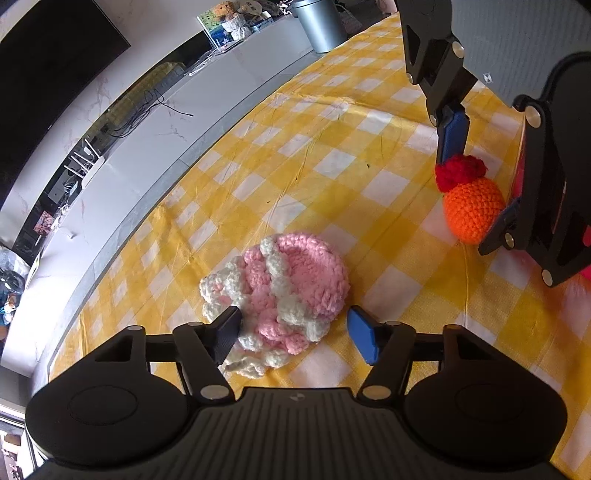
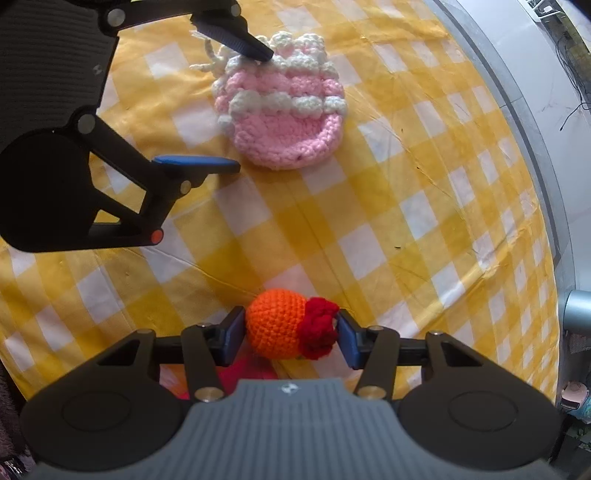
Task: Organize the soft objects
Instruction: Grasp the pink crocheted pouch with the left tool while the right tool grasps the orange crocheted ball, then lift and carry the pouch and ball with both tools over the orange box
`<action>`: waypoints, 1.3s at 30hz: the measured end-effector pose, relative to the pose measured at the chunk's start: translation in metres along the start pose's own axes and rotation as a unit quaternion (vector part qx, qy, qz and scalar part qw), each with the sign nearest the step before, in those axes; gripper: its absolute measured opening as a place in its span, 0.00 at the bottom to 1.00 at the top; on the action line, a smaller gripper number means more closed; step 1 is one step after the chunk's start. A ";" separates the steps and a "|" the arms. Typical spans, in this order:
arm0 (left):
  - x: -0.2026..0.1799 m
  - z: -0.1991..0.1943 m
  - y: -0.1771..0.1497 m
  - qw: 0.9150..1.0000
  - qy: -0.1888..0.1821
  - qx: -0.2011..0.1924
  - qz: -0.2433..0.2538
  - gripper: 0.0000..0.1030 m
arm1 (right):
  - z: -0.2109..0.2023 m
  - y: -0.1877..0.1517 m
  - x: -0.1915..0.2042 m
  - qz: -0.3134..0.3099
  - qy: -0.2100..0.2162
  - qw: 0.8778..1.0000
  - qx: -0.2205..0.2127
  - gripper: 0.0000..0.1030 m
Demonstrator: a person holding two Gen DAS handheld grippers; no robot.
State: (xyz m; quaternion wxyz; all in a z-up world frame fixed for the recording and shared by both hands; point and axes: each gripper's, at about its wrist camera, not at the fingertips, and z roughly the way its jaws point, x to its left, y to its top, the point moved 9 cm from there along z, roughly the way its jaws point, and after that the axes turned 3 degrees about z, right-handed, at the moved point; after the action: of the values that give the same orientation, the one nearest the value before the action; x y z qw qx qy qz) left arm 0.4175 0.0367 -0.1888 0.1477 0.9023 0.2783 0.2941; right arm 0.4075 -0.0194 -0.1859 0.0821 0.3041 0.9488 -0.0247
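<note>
A pink and white crochet pouch (image 1: pixel 295 280) (image 2: pixel 288 110) lies on the yellow checked tablecloth (image 1: pixel 332 147). My left gripper (image 1: pixel 295 330) (image 2: pixel 251 110) straddles it with its jaws apart. One finger touches the white frilled rim and the blue-padded finger stands clear of the pouch. An orange crochet ball with a red knitted top (image 2: pixel 284 328) (image 1: pixel 469 206) rests on the cloth to the right. My right gripper (image 2: pixel 290 341) (image 1: pixel 474 190) points down over it, one pad pressing the orange body and the other the red top.
The table's edge curves along a white counter (image 1: pixel 147 140) with cables on it. A grey metal bin (image 1: pixel 321 26) stands at the far corner near a teddy bear (image 1: pixel 229 14). Something red and pink (image 2: pixel 240 376) lies under the right gripper's body.
</note>
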 end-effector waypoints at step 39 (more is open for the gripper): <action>-0.033 -0.239 -0.040 0.965 0.008 -0.062 -0.255 0.26 | -0.178 -0.110 0.098 0.157 0.050 0.954 -0.250 0.50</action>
State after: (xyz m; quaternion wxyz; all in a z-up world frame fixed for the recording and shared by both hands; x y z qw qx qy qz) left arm 0.2324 0.0738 -0.0333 0.2713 0.7881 0.4820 0.2703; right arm 0.2401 -0.0352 -0.0281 0.1107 0.4199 0.8676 0.2422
